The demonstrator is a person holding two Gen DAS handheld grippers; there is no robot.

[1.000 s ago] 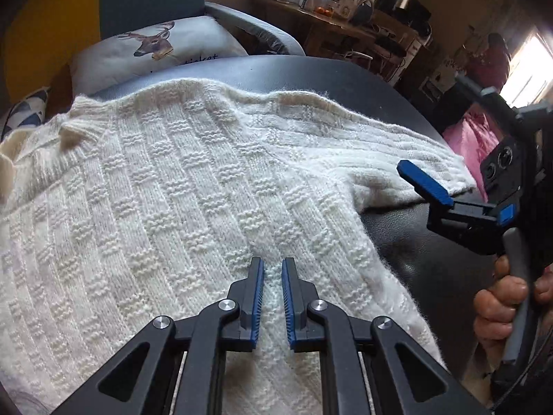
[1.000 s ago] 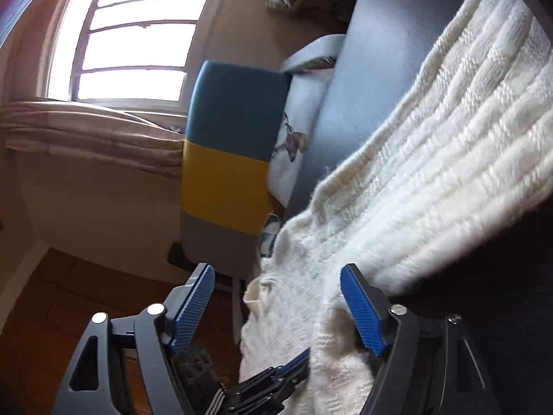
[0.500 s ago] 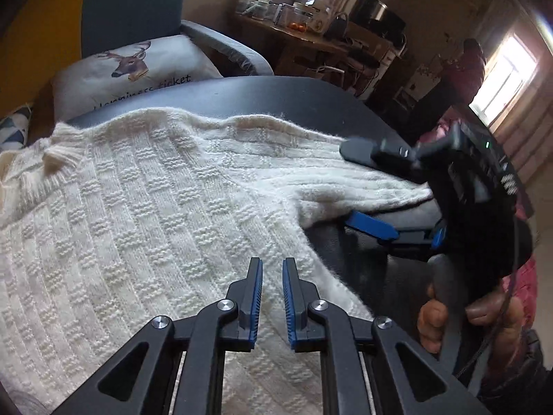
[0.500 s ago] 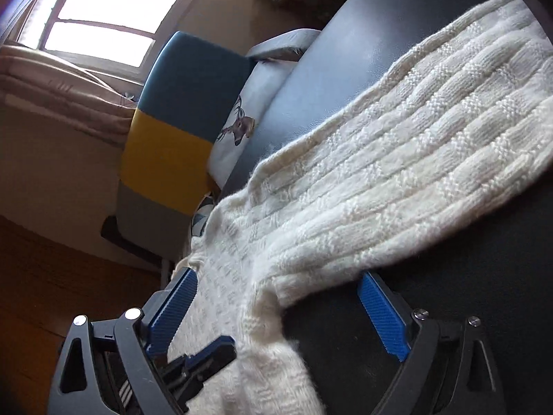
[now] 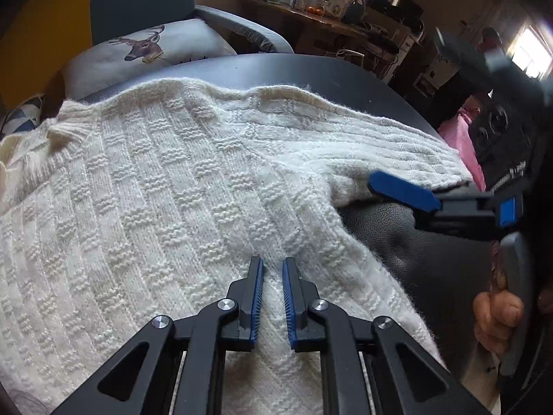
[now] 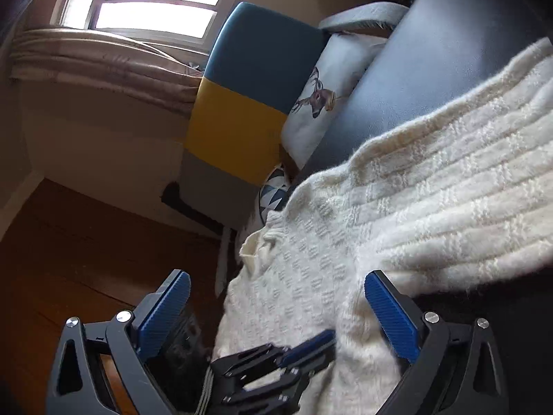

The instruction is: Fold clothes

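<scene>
I've got a cream knit sweater (image 5: 166, 186) spread flat on the dark leather surface (image 5: 408, 252), one sleeve (image 5: 380, 152) stretched out toward my right. My left gripper (image 5: 273, 294) hovers low over the sweater body, its fingers nearly together with a narrow gap and no fabric pinched between them, so it's holding nothing. My right gripper (image 6: 276, 314) has its fingers spread wide; the sleeve's near edge lies just beside one pad (image 6: 390, 314) and nothing is grasped. I judge this as the start of the sleeve fold: body laid out, sleeve not yet brought in. The next move calls for sliding the right gripper's lower finger under the sleeve edge, closing on it, then carrying it across the body while the left pins the knit down. The knit is thick and fuzzy, so it probably bunches. From the left wrist view the right gripper's upper finger is blurred, so I can't tell exactly how it sits over the sleeve. Around it: an armchair (image 6: 249, 79) in blue, yellow and grey with a deer cushion (image 5: 145, 48), a window (image 6: 152, 0), a wood floor (image 6: 86, 252), and a cluttered table (image 5: 311, 14) at the back.
</scene>
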